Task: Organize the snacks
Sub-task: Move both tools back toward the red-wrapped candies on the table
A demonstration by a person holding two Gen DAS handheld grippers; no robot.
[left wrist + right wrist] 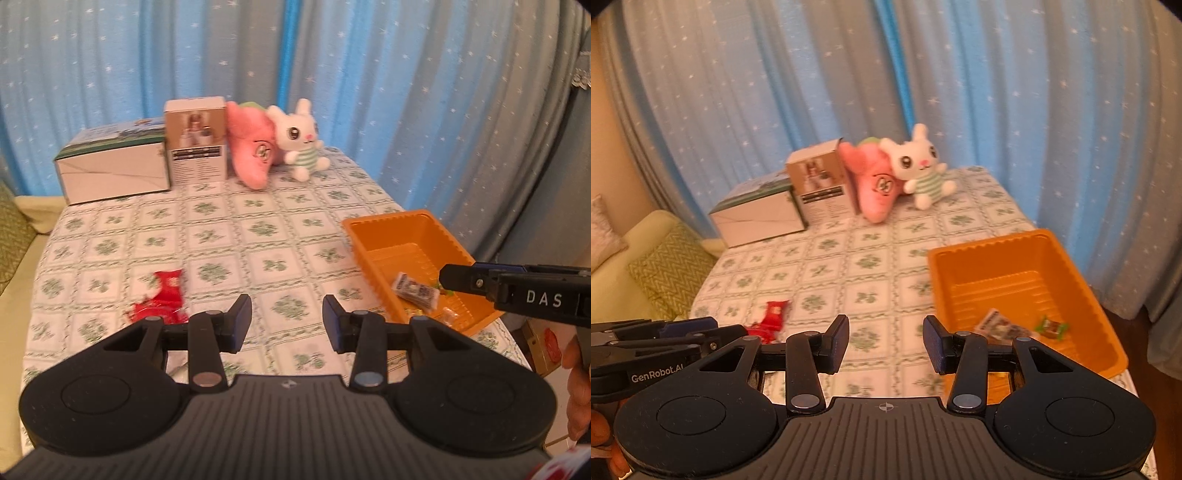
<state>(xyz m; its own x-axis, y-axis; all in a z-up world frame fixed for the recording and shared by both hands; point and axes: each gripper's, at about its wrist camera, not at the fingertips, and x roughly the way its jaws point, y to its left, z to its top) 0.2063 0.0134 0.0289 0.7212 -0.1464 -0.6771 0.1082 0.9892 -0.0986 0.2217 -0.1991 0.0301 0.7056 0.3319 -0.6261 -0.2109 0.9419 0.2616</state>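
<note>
Just left of left gripper (pixel 287 320): red snack packet (pixel 160 297)

Red snack packet (pixel 159 297) outside orange tray (pixel 388 223)

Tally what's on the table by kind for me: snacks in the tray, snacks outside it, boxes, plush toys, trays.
Snacks in the orange tray: 2, a dark wrapped bar and a green candy
Snacks outside it: 1, the red packet
Boxes: 2, white, brown
Plush toys: 2, pink, white bunny
Trays: 1
Total: 8
</note>
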